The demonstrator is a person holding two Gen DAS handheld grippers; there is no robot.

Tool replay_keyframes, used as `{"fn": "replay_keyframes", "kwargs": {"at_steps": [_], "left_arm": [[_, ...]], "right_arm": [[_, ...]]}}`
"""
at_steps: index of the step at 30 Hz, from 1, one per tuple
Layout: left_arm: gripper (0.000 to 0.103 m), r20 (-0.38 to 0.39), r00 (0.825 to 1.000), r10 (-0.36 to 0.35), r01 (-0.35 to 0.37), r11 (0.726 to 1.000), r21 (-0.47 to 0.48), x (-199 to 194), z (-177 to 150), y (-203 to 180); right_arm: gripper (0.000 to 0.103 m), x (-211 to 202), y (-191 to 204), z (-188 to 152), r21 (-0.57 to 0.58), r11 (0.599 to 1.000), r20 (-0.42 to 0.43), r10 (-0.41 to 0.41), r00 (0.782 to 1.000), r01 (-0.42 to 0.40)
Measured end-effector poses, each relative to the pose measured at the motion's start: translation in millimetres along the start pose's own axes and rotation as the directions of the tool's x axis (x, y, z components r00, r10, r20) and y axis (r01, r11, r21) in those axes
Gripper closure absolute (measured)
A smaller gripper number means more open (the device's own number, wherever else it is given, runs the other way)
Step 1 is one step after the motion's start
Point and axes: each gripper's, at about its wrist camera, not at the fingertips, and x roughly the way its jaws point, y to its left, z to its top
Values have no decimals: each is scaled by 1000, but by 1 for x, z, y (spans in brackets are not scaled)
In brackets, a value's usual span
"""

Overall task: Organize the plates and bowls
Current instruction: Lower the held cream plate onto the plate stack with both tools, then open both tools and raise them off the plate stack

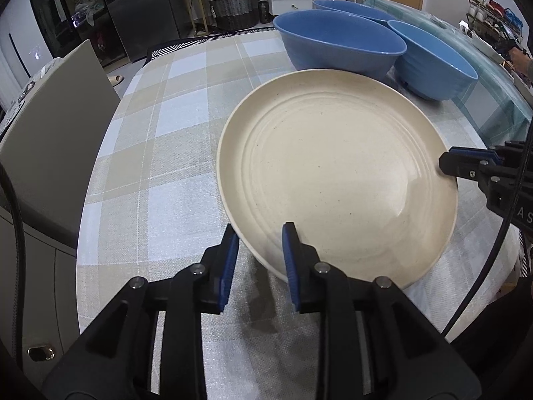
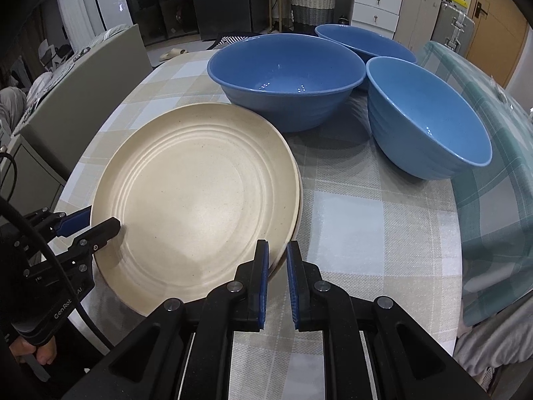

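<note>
A cream plate lies in the middle of the checked table, stacked on a second cream plate whose edge shows at its right side. My left gripper straddles the near rim, one pad outside and one on the inner face, shut on it. In the right wrist view the left gripper holds the plate's left edge. My right gripper is shut on the plates' rim at the near right; I cannot tell which plate it pinches. Three blue bowls stand behind: a wide one, a deep one and one at the back.
The round table wears a beige and pale blue checked cloth. A grey chair back stands at its left edge. A teal checked cloth drapes over the right side. Beyond the table are a woven basket and white drawers.
</note>
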Motion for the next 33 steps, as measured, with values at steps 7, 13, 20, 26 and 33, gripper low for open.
{"fn": "replay_keyframes", "kwargs": {"at_steps": [7,13,20,26,33], "left_arm": [[75,2,1000,8,-9,1000,15,3,0,-2],[53,-11,1000,-3,3,1000,-6,5,-1,2],[31,-47,997,-57,52,993,-105,13,0,20],[31,-64,991,-120,107,978,-179,19,1,30],[28,-34,993,-111,101,972,-213,10,7,37]], "right_arm": [[92,4,-3,1,4,1000,-3,1,1000,-1],[85,10,-9,1,27,999,-17,23,1000,-23],[55,12,-18,3,76,995,4,68,998,-69],[42,14,-21,5,94,990,19,101,995,-102],[22,4,-25,8,101,987,57,117,991,-122]]}}
